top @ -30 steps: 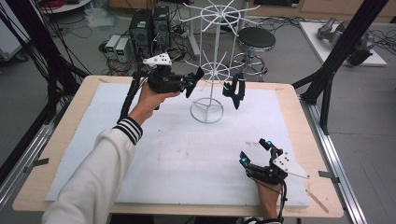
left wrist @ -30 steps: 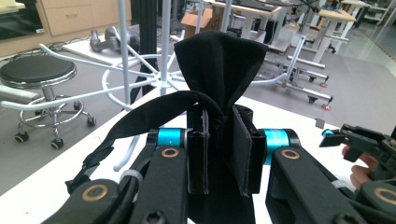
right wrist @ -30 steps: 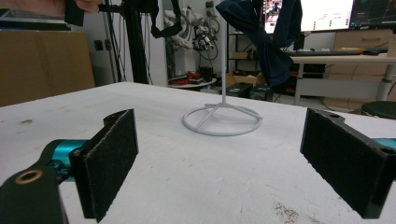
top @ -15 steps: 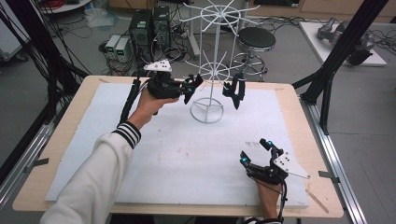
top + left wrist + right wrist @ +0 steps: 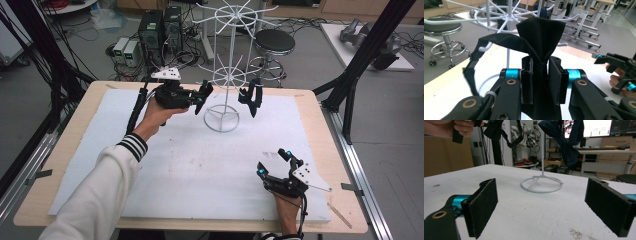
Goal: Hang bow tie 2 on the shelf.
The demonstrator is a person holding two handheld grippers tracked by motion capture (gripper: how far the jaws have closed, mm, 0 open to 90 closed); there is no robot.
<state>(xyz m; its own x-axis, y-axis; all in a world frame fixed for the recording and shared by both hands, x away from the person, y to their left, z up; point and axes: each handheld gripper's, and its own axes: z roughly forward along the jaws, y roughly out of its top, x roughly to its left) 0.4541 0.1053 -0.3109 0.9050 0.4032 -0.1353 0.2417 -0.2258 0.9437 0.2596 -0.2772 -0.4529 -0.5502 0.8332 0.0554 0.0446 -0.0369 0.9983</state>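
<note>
A white wire rack [image 5: 227,75] stands at the back middle of the table. Just left of it, my left gripper [image 5: 204,95] has a black bow tie [image 5: 540,32] by its knot between the pads. Its jaws have just been opening, and the pads now stand slightly off the knot [image 5: 540,82]. The tie's strap [image 5: 499,41] lies over a white hook. A second dark bow tie [image 5: 250,96] hangs from the rack's right side, navy in the right gripper view [image 5: 569,142]. My right gripper [image 5: 274,161] rests at the front right, open and empty [image 5: 541,202], facing the rack's base ring [image 5: 541,186].
A white foam sheet [image 5: 190,165] covers the wooden table [image 5: 320,125]. Black frame posts [image 5: 370,55] rise at both sides. Beyond the far edge stand a stool [image 5: 274,42] and computer boxes [image 5: 160,27] with cables on the floor.
The left gripper has edged a little down and left in the high view, away from the rack's pole. The right gripper has stayed put.
</note>
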